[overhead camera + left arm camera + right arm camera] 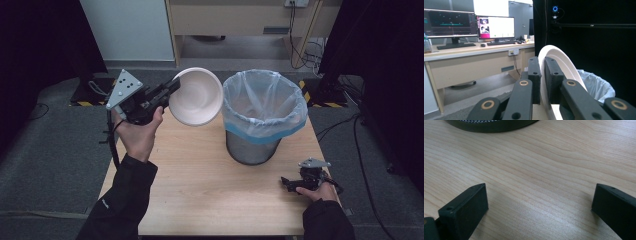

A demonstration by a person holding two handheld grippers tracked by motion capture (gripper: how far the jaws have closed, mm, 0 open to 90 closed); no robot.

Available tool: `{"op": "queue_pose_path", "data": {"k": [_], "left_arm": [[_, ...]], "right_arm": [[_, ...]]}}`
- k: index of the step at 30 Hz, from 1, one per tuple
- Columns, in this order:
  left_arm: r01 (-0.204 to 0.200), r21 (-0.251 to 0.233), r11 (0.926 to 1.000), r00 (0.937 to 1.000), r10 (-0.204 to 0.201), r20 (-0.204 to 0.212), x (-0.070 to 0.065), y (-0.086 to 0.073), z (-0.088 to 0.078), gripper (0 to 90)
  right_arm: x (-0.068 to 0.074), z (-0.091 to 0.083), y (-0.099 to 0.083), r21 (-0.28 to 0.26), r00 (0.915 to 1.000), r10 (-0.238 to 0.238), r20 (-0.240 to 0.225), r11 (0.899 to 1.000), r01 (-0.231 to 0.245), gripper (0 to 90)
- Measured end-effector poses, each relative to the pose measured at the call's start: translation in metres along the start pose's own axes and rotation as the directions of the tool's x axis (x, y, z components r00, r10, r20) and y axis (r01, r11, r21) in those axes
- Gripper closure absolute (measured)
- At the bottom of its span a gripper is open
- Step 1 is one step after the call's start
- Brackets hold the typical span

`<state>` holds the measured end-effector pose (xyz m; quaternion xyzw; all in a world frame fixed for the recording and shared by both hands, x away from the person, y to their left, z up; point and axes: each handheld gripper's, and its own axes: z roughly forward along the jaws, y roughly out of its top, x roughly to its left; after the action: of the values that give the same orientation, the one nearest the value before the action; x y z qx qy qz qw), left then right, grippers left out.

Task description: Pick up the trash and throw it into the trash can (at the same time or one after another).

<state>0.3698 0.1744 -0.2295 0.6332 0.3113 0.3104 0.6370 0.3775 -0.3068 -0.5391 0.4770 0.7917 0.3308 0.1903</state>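
A white bowl (196,96) hangs in the air, tilted on its side with its mouth toward the bin. My left gripper (172,88) is shut on its rim, raised over the table's far left. In the left gripper view my left gripper (542,75) pinches the thin white bowl (564,66) edge between both jaws. A mesh waste bin (263,116) lined with a clear bag stands right of the bowl. My right gripper (286,182) rests low on the table at the near right, open. In the right gripper view my right gripper (539,200) holds nothing, bare wood between the wide jaws.
The wooden table (210,185) lies beneath both hands. The bin's dark base (491,125) lies just ahead of the right gripper. Beyond the table are a desk with monitors (494,27), cables on the floor (305,50) and black curtains on both sides.
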Motion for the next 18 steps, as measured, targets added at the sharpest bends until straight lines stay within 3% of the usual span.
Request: {"op": "queue_pose_path", "data": {"k": [18], "left_arm": [[-0.039, -0.035, 0.9986, 0.9988, 0.04, 0.027, -0.02, 0.026, 0.037, 83.5]], "right_arm": [[0.0, 0.0, 0.0, -0.002, 1.0, -0.003, 0.0, 1.0, 0.003, 0.7]]}}
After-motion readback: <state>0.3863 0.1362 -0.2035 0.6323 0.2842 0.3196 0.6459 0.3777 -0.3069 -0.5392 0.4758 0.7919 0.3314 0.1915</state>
